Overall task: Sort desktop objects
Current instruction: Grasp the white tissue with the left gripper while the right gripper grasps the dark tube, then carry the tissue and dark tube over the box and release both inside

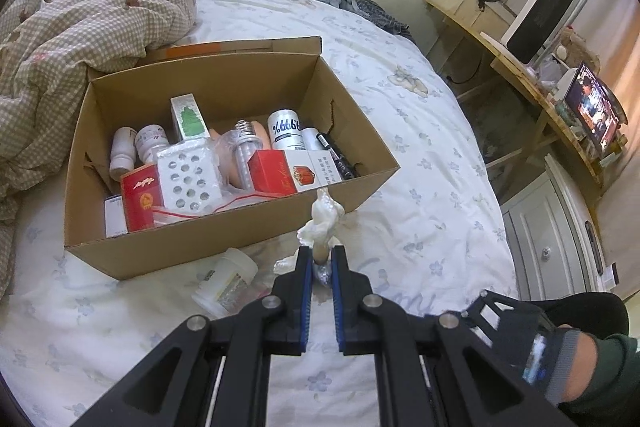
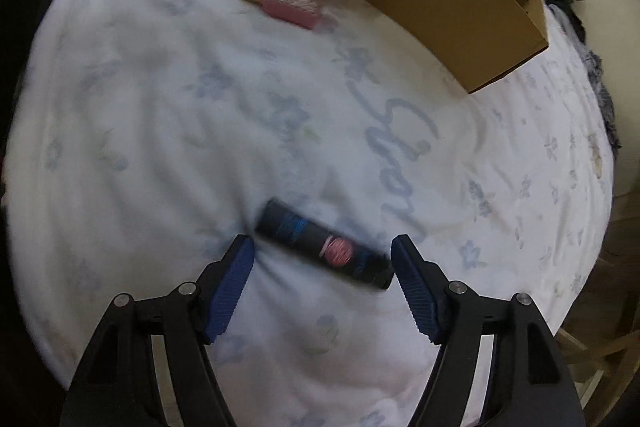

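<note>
While the left gripper (image 1: 321, 259) is clamped on a white crumpled wad (image 1: 322, 223) beside the cardboard box (image 1: 224, 227), the right gripper (image 2: 322, 267) is spread wide around a dark tube (image 2: 324, 245) laid on the bedsheet (image 2: 160, 147).

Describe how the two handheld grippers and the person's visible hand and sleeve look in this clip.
Both the left gripper and right gripper are matte black linkage frames with silver round pivot pins and blue ribbed fingers. No cables are visible. The person's hand wears a dark glove with a grey wrist band, and the sleeve is dark green.
</note>
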The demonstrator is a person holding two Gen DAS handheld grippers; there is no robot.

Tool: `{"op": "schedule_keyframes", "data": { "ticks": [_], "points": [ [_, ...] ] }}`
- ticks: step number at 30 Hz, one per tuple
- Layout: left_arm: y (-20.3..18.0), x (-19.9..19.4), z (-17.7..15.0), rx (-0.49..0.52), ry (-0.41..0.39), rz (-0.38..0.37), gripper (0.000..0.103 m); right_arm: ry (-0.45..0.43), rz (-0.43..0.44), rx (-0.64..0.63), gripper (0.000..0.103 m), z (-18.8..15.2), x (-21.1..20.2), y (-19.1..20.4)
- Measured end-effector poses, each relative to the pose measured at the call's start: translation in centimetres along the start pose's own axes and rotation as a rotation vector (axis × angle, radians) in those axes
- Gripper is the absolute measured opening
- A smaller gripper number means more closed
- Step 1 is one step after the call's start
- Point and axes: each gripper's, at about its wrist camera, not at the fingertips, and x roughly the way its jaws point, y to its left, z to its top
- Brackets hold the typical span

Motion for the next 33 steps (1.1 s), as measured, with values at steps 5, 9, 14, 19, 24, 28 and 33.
{"op": "schedule_keyframes", "data": {
  "ticks": [5,9,14,19,24,28,33],
  "points": [
    [0.0,0.2,0.0,0.003,0.003,0.008,0.009,0.0,0.049,0.132,0.022,0.8,1.0,-3.3],
    [0.5,-0.2,0.1,-0.02,-0.017,0.016,0.009,-0.028,0.055,0.186,0.011,0.9,0.5,-4.8],
    [1.0,-1.7,0.5,-0.051,-0.082,0.004,0.009,-0.112,0.09,0.288,0.011,0.7,-1.8,-7.2],
    [1.8,-3.6,1.0,-0.091,-0.148,-0.018,0.009,-0.236,0.208,0.47,0.011,0.2,-5.0,-9.9],
    [2.9,-5.1,3.5,-0.104,-0.198,-0.017,0.009,-0.358,0.33,0.626,0.011,0.1,-8.6,-8.6],
    [4.4,-4.8,6.3,-0.108,-0.216,0.007,0.009,-0.418,0.36,0.665,0.011,1.2,-11.3,-11.0],
    [6.9,-3.3,8.6,-0.151,-0.233,0.022,0.009,-0.489,0.393,0.702,0.011,4.5,-11.2,-13.1]
  ]
}}
